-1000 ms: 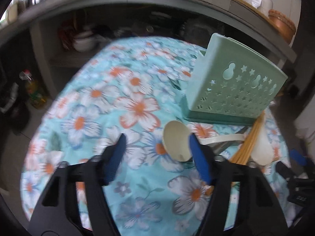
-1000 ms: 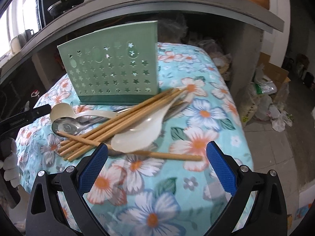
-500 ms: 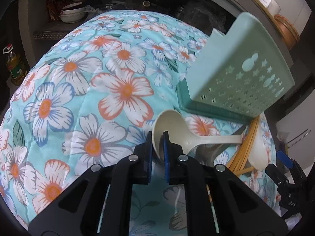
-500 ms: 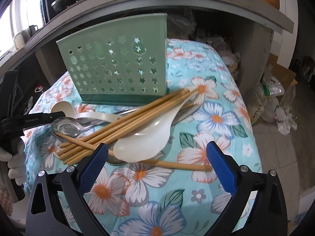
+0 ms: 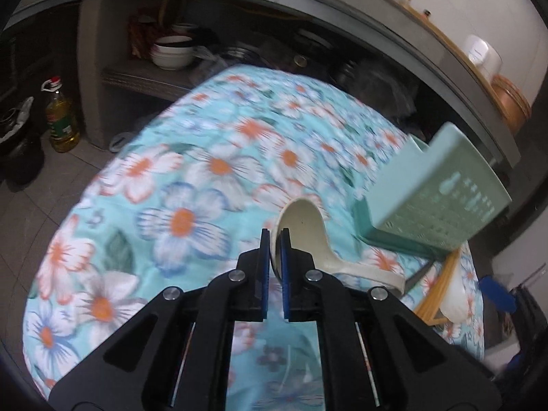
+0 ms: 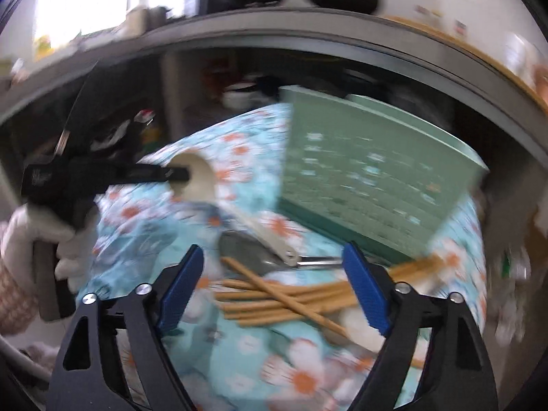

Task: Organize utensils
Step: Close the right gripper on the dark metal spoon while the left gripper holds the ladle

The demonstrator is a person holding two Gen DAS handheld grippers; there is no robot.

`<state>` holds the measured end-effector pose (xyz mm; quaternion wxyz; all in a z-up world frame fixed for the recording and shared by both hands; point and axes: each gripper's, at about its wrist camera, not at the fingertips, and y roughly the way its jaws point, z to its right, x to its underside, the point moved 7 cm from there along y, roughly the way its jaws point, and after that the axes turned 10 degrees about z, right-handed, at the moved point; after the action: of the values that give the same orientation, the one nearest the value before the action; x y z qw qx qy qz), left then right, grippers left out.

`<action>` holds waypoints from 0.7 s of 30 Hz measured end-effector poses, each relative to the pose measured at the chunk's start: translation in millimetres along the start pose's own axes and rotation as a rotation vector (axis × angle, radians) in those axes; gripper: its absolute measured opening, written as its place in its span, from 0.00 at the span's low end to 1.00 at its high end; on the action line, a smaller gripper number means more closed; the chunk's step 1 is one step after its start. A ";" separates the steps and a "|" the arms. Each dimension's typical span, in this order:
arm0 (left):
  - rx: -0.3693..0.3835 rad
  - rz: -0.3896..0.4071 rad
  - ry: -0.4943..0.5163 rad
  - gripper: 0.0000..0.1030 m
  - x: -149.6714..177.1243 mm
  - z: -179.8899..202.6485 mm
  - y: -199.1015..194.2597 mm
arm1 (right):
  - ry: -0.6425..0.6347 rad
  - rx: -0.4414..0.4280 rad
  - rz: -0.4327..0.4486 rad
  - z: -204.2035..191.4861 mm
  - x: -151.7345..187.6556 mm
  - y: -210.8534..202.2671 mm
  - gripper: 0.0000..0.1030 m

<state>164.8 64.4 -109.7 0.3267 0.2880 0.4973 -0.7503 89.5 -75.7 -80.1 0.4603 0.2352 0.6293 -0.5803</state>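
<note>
Fingers of the left gripper (image 5: 274, 239) are seen clamped together on the bowl rim of a cream ladle (image 5: 308, 236), one blue pad on each side of the rim. In the right wrist view the same ladle (image 6: 202, 178) is shown raised at its bowl end, its handle slanting down toward a metal spoon (image 6: 246, 250) that lies on the flowered cloth (image 5: 185, 185) covering the counter. The left gripper is held by a white-gloved hand (image 6: 44, 236).

Fingers of the right gripper (image 6: 274, 291) are seen well apart and closing, with nothing pressed between the pads; a bundle of wooden chopsticks (image 6: 284, 298) lies on the cloth below and between them. A white spoon (image 6: 359, 328) is partly covered by the chopsticks, near the right finger.

A green perforated utensil holder (image 6: 370, 178) stands upright on the cloth behind the pile, just beyond the chopsticks and the metal spoon. From the left wrist view the holder (image 5: 431, 198) is seen to the right of the ladle, apart from it. Much of the right wrist view is blurred.

Beyond the cloth, stacked bowls (image 5: 173, 54) are seen on a shelf, and an oil bottle (image 5: 61, 120) stands on the floor.
</note>
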 end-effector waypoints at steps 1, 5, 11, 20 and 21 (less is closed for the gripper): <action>-0.005 0.003 -0.007 0.05 -1.3 -4.0 -0.6 | -0.045 -0.003 -0.013 -10.9 0.7 5.8 0.70; -0.019 0.007 -0.041 0.05 -2.3 -21.2 -1.2 | -0.174 0.025 -0.077 -33.1 6.3 26.0 0.59; -0.029 0.033 -0.084 0.05 -2.8 -34.8 -0.6 | -0.250 0.072 -0.153 -36.2 14.5 45.5 0.44; -0.026 0.035 -0.104 0.05 -2.3 -42.9 4.1 | -0.329 0.143 -0.231 -46.1 23.5 72.6 0.33; -0.027 0.035 -0.104 0.05 -2.6 -43.1 4.0 | -0.334 0.152 -0.234 -46.7 23.1 74.9 0.32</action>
<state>174.2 104.0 -124.6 0.3690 0.2532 0.4845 -0.7516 126.7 -20.8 -142.8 0.4687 0.0950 0.5218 -0.7063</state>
